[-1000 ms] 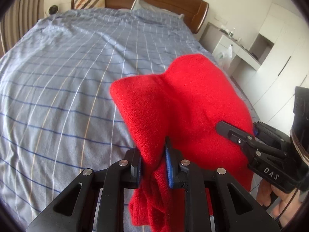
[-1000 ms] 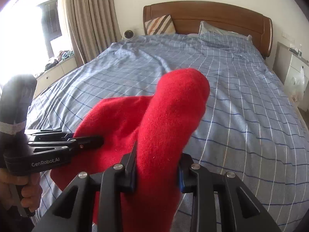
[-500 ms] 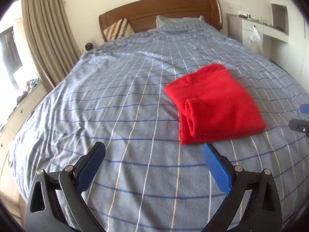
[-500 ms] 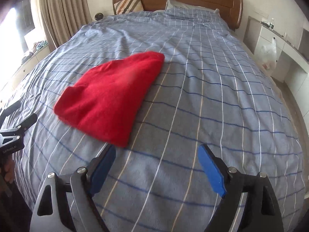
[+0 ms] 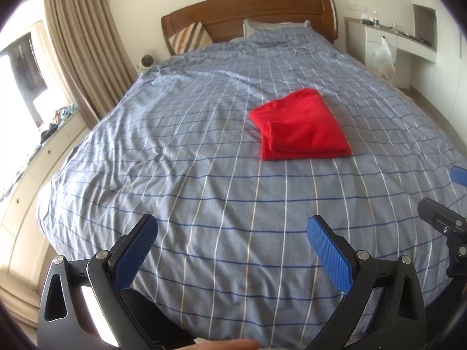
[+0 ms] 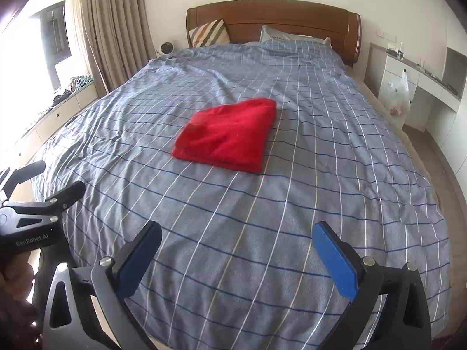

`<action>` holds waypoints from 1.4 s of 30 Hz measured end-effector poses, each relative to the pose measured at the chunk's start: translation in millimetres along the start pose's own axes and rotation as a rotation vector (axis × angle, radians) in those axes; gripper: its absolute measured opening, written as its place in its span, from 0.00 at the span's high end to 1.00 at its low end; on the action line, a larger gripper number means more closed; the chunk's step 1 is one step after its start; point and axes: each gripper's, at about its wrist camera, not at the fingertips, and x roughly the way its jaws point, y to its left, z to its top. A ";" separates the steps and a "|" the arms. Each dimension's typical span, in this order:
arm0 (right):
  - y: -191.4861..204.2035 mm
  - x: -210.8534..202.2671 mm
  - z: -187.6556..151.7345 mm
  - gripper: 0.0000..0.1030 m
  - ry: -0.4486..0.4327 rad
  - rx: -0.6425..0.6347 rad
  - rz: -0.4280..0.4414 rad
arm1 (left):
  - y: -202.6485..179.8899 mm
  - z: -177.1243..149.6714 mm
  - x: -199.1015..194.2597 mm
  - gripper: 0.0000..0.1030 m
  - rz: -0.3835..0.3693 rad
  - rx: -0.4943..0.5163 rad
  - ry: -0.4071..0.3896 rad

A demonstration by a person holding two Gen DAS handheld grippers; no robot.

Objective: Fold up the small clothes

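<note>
A red garment (image 5: 302, 125) lies folded into a flat rectangle on the blue checked bedspread (image 5: 204, 151), right of the bed's middle. It also shows in the right wrist view (image 6: 229, 134). My left gripper (image 5: 232, 246) is open and empty, held back over the foot of the bed, well short of the garment. My right gripper (image 6: 238, 253) is open and empty, also back at the foot. The left gripper also shows in the right wrist view (image 6: 41, 180), and the right one in the left wrist view (image 5: 446, 198).
A wooden headboard (image 6: 274, 19) with a striped cushion (image 6: 208, 33) and a pillow (image 6: 294, 40) stands at the far end. Curtains (image 6: 113, 29) and a low cabinet (image 6: 55, 110) are on the left. A white desk (image 6: 420, 87) with a plastic bag (image 6: 397, 96) is on the right.
Both grippers let go of the red garment, which now lies folded on the bed. Both have opened wide and pulled back toward the foot of the bed.
</note>
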 end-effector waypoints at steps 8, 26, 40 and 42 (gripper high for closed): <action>25.1 -36.3 -15.2 0.01 0.006 -0.032 -0.025 | -3.9 -22.4 -17.9 0.00 -0.078 -0.017 0.045; 24.4 -49.7 -15.7 0.01 -0.023 -0.013 -0.097 | -8.9 -18.6 -27.8 0.00 -0.079 -0.029 0.034; 20.9 -49.9 -17.2 0.01 -0.013 -0.001 -0.108 | -10.4 -16.8 -28.0 0.00 -0.073 -0.016 0.039; 20.0 -49.0 -17.8 0.01 -0.011 -0.001 -0.111 | -12.1 -16.9 -28.8 0.00 -0.065 -0.009 0.033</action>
